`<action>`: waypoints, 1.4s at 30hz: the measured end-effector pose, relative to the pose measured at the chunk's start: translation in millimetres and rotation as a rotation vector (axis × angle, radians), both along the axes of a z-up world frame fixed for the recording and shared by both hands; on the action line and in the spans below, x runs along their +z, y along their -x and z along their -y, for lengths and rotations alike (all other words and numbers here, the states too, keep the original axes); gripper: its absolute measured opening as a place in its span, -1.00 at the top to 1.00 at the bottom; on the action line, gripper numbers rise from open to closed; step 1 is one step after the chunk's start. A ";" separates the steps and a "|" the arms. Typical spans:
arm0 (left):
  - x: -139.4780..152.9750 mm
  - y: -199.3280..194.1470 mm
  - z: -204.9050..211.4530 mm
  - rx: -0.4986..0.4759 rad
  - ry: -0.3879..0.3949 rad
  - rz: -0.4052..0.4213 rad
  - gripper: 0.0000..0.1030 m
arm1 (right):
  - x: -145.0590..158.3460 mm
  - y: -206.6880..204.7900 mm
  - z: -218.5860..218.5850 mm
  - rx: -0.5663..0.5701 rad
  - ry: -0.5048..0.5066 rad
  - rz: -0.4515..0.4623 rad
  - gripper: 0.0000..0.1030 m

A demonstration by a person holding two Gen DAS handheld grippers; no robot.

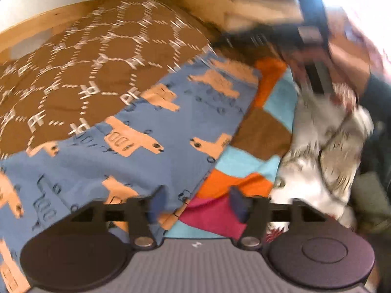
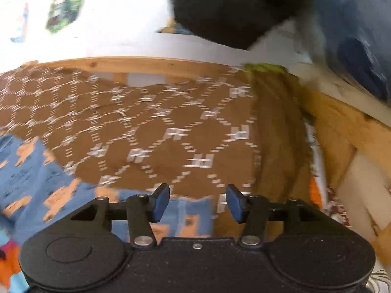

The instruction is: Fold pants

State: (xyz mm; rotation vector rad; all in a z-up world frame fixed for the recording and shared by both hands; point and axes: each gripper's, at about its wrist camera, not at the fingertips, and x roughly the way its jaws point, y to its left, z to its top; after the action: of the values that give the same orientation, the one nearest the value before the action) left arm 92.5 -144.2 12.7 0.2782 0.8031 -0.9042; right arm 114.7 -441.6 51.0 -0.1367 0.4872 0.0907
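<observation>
Pants, blue w/ tan animal print, are seen in the left wrist view just ahead of and under the left gripper, spread toward the left and centre. Their right edge runs diagonally down to the gap between the blue pads, which are held apart w/ nothing clamped. Fabric looks mostly flat, w/ soft creases; the far end is overlapped by a brown cloth printed w/ a white hexagon pattern. A patchwork blanket of orange, brown, pink and light-blue blocks lies beneath, to the right. A white-grey crumpled fabric is seen further right. The view is motion-blurred.

Right wrist view: the pants are seen low left, reaching under the right gripper, whose fingers are spread apart and empty. Their upper edge is covered by the brown cloth, which fills the middle ahead of the gripper. A wooden frame is seen behind it. Blur hides finer detail.
</observation>
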 end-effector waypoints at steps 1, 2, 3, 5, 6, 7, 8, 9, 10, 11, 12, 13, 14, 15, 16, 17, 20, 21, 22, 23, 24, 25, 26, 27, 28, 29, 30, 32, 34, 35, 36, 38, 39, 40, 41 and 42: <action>3.0 1.1 -9.4 0.063 0.040 0.010 -0.55 | -3.8 5.8 -5.8 0.017 0.011 -0.008 -0.04; 4.2 1.3 -16.8 0.122 0.056 0.023 -0.55 | -10.3 11.4 -13.5 0.034 0.033 -0.026 -0.04; 3.4 -0.6 -23.8 0.193 0.049 0.026 -0.55 | -19.5 15.5 -22.3 0.055 0.073 -0.063 -0.04; -4.9 -7.9 -35.0 0.310 -0.016 -0.013 -0.37 | -37.0 13.2 -35.8 0.071 0.181 -0.155 -0.04; -11.9 -11.3 -42.2 0.353 -0.055 -0.046 -0.30 | -46.2 11.1 -39.7 0.066 0.261 -0.183 -0.04; -17.6 -11.1 -51.0 0.379 -0.072 -0.058 -0.21 | -50.3 11.9 -40.9 0.071 0.318 -0.179 -0.03; -17.8 -7.4 -60.3 0.379 -0.054 -0.056 -0.21 | -51.4 13.3 -40.3 0.081 0.347 -0.175 -0.03; -16.3 -3.6 -67.7 0.376 -0.045 -0.065 -0.21 | -49.0 13.2 -38.7 0.077 0.356 -0.182 -0.03; -14.2 0.5 -72.8 0.376 -0.052 -0.062 -0.21 | -45.7 12.8 -36.8 0.056 0.367 -0.187 -0.03; -13.0 4.7 -76.1 0.378 -0.073 -0.049 -0.21 | -44.1 12.5 -35.2 0.022 0.391 -0.189 -0.20; -12.8 8.3 -79.7 0.378 -0.100 -0.035 -0.21 | -44.4 11.7 -33.0 -0.023 0.418 -0.190 -0.34; -12.0 11.0 -83.4 0.382 -0.117 -0.025 -0.21 | -42.8 10.3 -31.1 -0.040 0.411 -0.187 -0.34; -9.9 13.1 -88.3 0.385 -0.115 -0.022 -0.21 | -38.4 11.1 -27.8 -0.050 0.378 -0.184 -0.29; -5.6 15.2 -92.8 0.380 -0.106 -0.023 -0.22 | -33.1 13.4 -25.9 -0.061 0.338 -0.167 -0.28; -1.4 17.2 -95.4 0.375 -0.098 -0.016 -0.30 | -28.3 15.4 -27.7 -0.063 0.296 -0.135 -0.28; 2.0 17.7 -98.5 0.374 -0.092 -0.004 -0.41 | -24.2 17.6 -32.5 -0.045 0.247 -0.107 -0.28; 4.4 15.6 -107.6 0.386 -0.086 0.010 -0.52 | -24.1 18.2 -51.3 0.041 0.166 -0.128 -0.29; 1.4 11.4 -111.6 0.413 -0.121 -0.019 -0.52 | -30.0 14.9 -56.4 0.053 0.192 -0.170 -0.29; -3.1 7.1 -116.9 0.433 -0.156 -0.053 -0.52 | -39.7 12.2 -58.9 0.047 0.247 -0.217 -0.31; -8.1 5.7 -123.6 0.439 -0.185 -0.075 -0.51 | -48.8 12.3 -56.6 0.041 0.287 -0.234 -0.35; -10.8 7.7 -132.7 0.436 -0.198 -0.074 -0.51 | -51.0 14.1 -50.3 0.033 0.274 -0.217 -0.43; -10.0 10.7 -140.1 0.435 -0.201 -0.072 -0.51 | -48.9 13.1 -45.1 0.018 0.240 -0.224 -0.42; -6.8 13.1 -146.0 0.438 -0.202 -0.080 -0.52 | -43.1 12.2 -41.6 0.008 0.207 -0.230 -0.37; -1.9 15.4 -148.5 0.439 -0.195 -0.086 -0.52 | -36.1 14.0 -42.3 -0.008 0.199 -0.204 -0.36; 4.5 17.4 -149.8 0.437 -0.181 -0.085 -0.52 | -29.8 17.2 -48.3 -0.010 0.205 -0.159 -0.36; 10.3 18.3 -150.5 0.438 -0.166 -0.072 -0.52 | -24.5 20.7 -53.6 0.013 0.203 -0.121 -0.36; 16.0 17.3 -149.6 0.447 -0.155 -0.048 -0.52 | -19.8 23.6 -62.7 0.056 0.185 -0.094 -0.36; 28.5 5.7 -144.5 0.493 -0.149 0.013 -0.50 | -18.4 27.6 -81.7 0.124 0.123 -0.062 -0.36; 41.3 -18.1 -137.4 0.532 -0.118 0.081 -0.46 | -22.5 25.7 -104.8 0.199 0.060 -0.062 -0.32; 45.8 -33.1 -132.3 0.542 -0.116 0.114 -0.44 | -24.9 24.8 -115.5 0.225 0.045 -0.065 -0.29; 50.4 -51.1 -125.8 0.543 -0.127 0.156 -0.44 | -29.6 22.5 -125.1 0.250 0.034 -0.070 -0.24; 48.8 -83.4 -117.0 0.511 -0.164 0.195 -0.43 | -36.7 16.9 -140.0 0.272 0.016 -0.102 -0.15; 46.3 -104.3 -111.9 0.494 -0.201 0.191 -0.43 | -38.4 15.2 -145.2 0.284 -0.009 -0.119 -0.11; 41.1 -123.4 -106.7 0.475 -0.246 0.172 -0.41 | -41.7 13.4 -148.1 0.294 -0.033 -0.128 -0.10; 35.6 -138.6 -105.3 0.455 -0.280 0.143 -0.37 | -42.6 14.1 -151.6 0.310 -0.054 -0.133 -0.09; 29.6 -153.3 -105.4 0.439 -0.306 0.103 -0.31 | -43.7 15.7 -155.2 0.329 -0.060 -0.138 -0.07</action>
State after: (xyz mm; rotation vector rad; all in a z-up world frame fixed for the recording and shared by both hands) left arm 245.8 -38.8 42.3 0.3940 0.8625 -0.3512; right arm 99.1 -286.4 7.2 -0.1515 0.5962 0.4388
